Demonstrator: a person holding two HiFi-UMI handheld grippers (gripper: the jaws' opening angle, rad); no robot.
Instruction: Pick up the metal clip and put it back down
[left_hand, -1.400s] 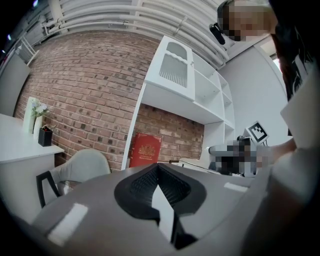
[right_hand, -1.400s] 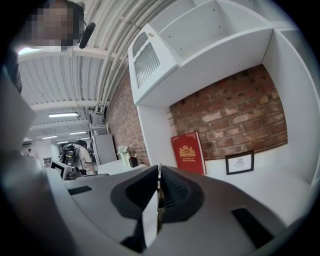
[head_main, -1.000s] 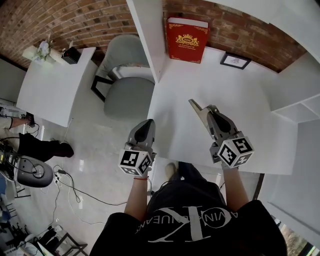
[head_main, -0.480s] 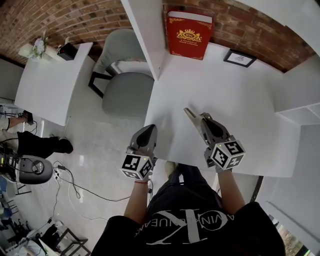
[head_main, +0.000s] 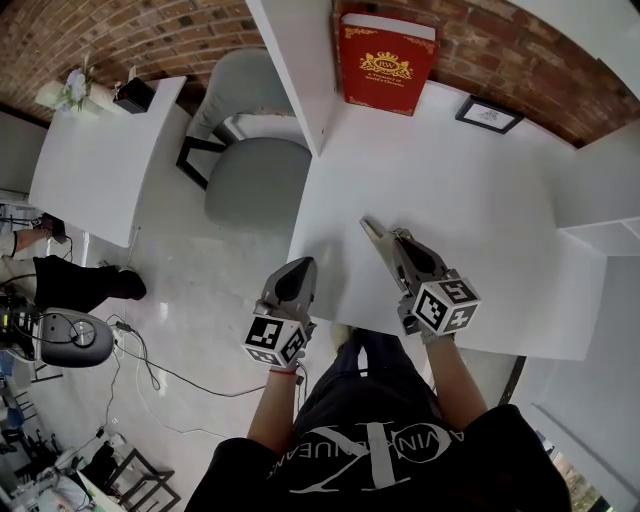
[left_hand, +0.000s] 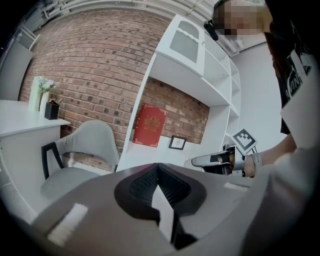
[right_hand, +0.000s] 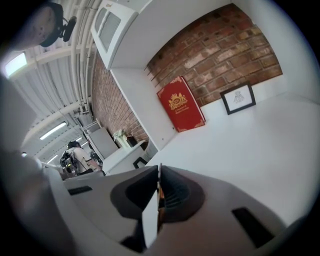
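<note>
My right gripper (head_main: 369, 226) hovers over the front of the white desk (head_main: 500, 230), pointing toward its back left. Its jaws are closed, and in the right gripper view (right_hand: 159, 172) a thin brownish sliver, seemingly the metal clip (right_hand: 159, 199), is pinched between the pads. No clip lies on the desk in the head view. My left gripper (head_main: 297, 270) hangs over the floor just left of the desk's front corner, shut with nothing between its pads (left_hand: 159, 169). The left gripper view also catches the right gripper (left_hand: 212, 161) side on.
A red book (head_main: 388, 62) leans against the brick wall at the desk's back, with a small picture frame (head_main: 490, 114) to its right. A grey chair (head_main: 255, 170) stands left of the desk, past a white partition (head_main: 295, 70). Another white table (head_main: 100, 160) sits farther left.
The right gripper has drawn back toward the desk's front edge and a little left. The left gripper has dropped slightly nearer to the person. Both stayed shut.
</note>
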